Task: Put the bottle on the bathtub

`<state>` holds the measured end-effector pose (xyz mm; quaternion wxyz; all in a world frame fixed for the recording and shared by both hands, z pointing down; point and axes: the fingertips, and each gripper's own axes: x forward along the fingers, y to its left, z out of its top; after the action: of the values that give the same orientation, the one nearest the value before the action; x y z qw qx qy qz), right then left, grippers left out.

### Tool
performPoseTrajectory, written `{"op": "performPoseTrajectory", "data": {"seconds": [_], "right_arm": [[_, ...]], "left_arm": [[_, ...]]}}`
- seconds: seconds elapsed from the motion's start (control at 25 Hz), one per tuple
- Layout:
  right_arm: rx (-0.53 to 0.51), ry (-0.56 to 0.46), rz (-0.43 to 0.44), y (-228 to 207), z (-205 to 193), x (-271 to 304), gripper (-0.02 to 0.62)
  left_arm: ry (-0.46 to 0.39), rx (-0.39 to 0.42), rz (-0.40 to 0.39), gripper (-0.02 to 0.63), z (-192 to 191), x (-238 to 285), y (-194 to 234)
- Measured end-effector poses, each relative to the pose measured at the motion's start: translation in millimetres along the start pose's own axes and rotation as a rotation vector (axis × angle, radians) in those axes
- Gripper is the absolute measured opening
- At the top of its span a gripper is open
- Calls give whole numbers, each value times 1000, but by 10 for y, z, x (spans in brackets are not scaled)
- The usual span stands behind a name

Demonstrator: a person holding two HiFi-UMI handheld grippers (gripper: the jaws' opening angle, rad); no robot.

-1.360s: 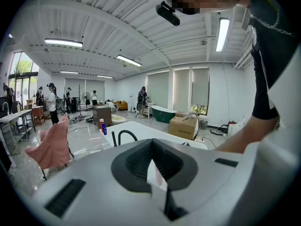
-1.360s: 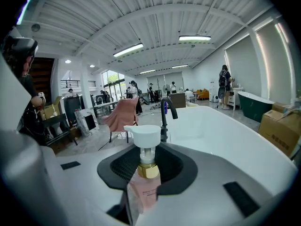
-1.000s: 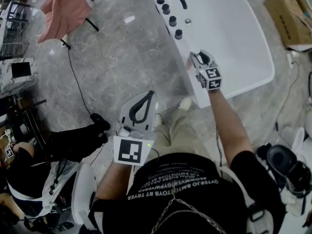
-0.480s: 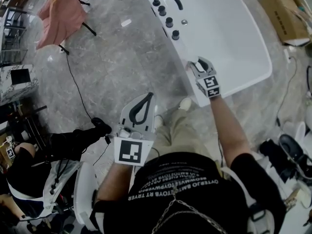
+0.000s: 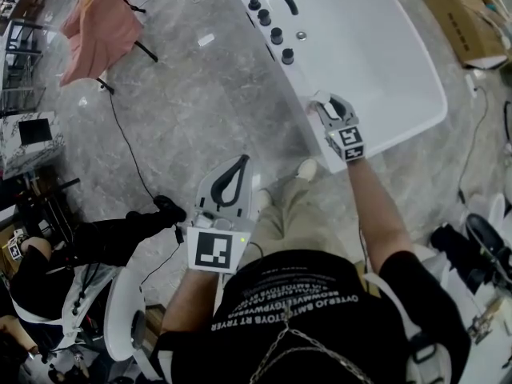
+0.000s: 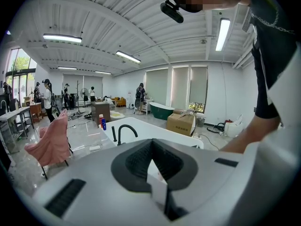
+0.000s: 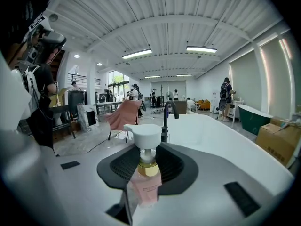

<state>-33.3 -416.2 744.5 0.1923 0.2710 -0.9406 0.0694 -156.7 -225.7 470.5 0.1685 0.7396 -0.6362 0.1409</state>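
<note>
Currently my right gripper (image 5: 328, 102) clamps the pink-labelled pump bottle (image 7: 146, 171) by its body, pump head up, right of frame centre over the white bathtub's (image 5: 404, 126) near corner, ready to settle it on the rim, while my left gripper (image 5: 232, 178) idles lower centre, jaws together.

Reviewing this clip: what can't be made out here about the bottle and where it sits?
- Bottle, head view: almost wholly covered by the right gripper.
- Bottle's base, right gripper view: hidden by that gripper's own body, so whether it touches the bathtub cannot be told.
- Label print, right gripper view: too small and blurred to read.
</note>
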Motion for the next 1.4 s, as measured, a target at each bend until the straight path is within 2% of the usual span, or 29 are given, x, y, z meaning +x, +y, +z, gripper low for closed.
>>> {"op": "performPoseTrajectory", "data": {"seconds": [0.36,1.04,1.4], "right_arm": [[4,-16,-12,-44,8,-17,103],[12,50,-14,-42,0,1,112],[32,94,-17,-48,-37,7,117]], "left_arm": [[10,10,-12,3,-16,-18,-50],[12,20,-27,3,-33,-88,-79],[9,57,-46,3,-46,-96,-153]]}}
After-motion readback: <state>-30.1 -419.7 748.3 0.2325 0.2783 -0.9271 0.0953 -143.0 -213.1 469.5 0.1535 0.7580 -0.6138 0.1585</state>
